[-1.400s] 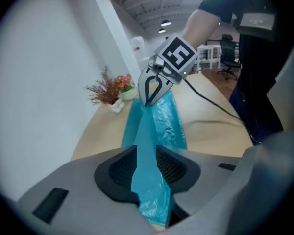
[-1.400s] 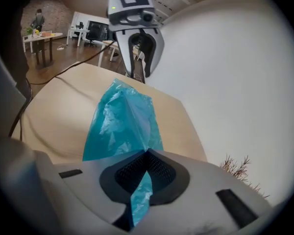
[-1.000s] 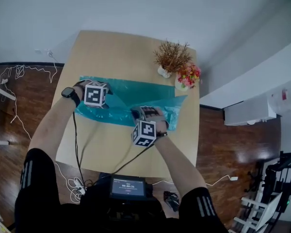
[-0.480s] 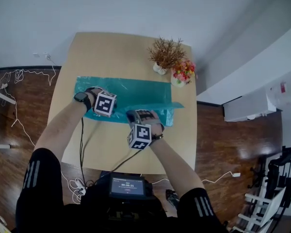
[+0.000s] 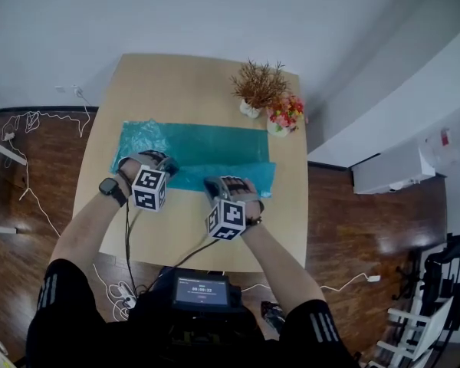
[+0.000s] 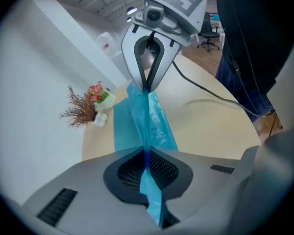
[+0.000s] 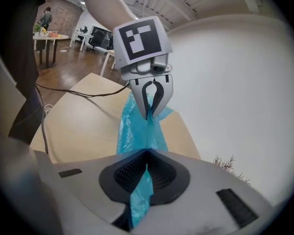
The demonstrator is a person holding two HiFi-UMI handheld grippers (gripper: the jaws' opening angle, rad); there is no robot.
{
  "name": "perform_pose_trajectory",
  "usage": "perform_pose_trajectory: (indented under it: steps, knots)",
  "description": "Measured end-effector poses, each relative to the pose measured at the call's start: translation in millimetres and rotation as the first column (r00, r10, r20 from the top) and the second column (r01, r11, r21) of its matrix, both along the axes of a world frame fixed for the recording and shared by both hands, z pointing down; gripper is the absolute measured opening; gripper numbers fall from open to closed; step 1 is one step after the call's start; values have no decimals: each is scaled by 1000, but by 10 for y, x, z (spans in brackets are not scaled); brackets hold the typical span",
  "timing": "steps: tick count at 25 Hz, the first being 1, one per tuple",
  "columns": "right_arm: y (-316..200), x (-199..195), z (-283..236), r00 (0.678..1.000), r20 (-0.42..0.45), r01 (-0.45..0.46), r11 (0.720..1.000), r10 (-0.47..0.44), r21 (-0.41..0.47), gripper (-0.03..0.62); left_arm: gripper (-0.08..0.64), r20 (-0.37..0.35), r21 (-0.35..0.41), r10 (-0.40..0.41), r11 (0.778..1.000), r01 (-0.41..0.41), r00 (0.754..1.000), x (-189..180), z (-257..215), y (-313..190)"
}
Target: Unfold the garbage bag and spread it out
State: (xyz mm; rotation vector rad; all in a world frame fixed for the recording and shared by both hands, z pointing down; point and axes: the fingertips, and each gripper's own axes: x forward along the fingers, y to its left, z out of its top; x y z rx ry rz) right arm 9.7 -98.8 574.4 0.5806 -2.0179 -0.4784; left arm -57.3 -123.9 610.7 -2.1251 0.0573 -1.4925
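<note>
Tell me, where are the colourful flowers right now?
In the head view the colourful flowers stand near the far right edge of the table, beside the brown dried plant and just beyond the right end of the garbage bag.

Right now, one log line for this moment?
left gripper: just closed on bag | right gripper: shut on bag, jaws eased slightly | bag: long strip across table

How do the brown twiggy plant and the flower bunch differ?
The brown twiggy plant is bare and spreads wider; the flower bunch is compact, with red and pink blooms. The plant stands nearer the table's middle, the flowers nearer its right edge. Both sit in pale pots, side by side.
</note>
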Motion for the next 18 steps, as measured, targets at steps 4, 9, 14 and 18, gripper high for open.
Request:
perform_pose_trajectory:
  steps: [4,9,14,18]
  knots:
    - [226,48,-53,1000,11,7,1000,-7,-7,28,0,-38,109,-32,993,36,999,28,-139,279]
    - [689,-10,13,999,27,31,998,-30,-57,28,0,-73,190,-101,975,113,992,-17,-71,702]
    - [1124,-13,133,998,53,27,993,-20,-118,28,0,-84,241,-185,950,200,979,-88,53,1127]
    - [1406,45,301,998,69,13,981,0,-194,28,0,-84,292,-268,914,281,960,-157,184,1351]
